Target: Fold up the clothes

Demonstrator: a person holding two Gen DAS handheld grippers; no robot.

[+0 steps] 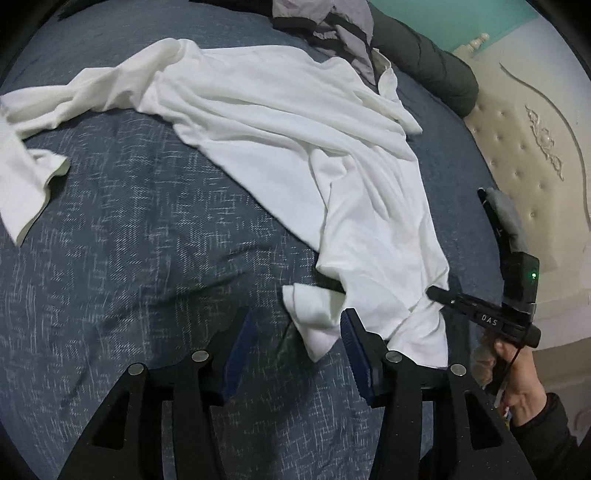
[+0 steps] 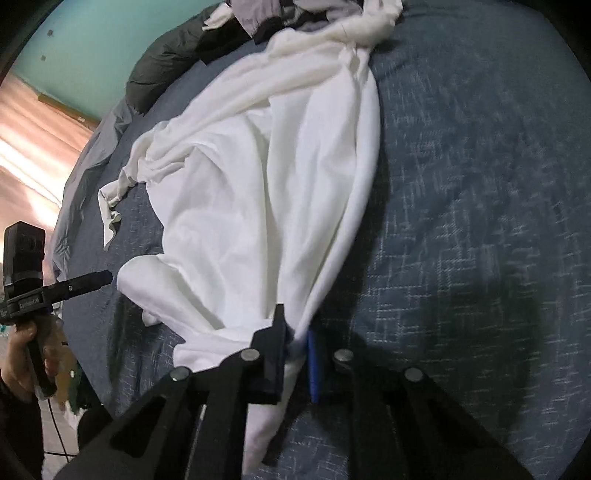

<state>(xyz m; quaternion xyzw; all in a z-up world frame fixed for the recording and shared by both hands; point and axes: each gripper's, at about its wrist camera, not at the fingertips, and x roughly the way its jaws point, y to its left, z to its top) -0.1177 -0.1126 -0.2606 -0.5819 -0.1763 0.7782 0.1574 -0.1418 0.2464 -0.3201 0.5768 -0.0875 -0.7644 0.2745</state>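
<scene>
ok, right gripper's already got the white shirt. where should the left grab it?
Probably the loose folded corner of the white shirt, lying on the blue bedspread just ahead of the open left gripper. Come straight down over it; right gripper pinches the neighbouring hem.

Left claw [image 1: 295, 325] tilted downward, jaws apart, nothing between pads. Right claw [image 2: 297, 339] tilted downward, jaws clamped tight on cloth [image 2: 258, 206].

A bed [image 1: 129, 258] under a blue-grey flecked cover carries a crumpled white shirt [image 1: 295, 147], grey clothes [image 1: 332, 22] and a dark jacket [image 1: 424, 62].
</scene>
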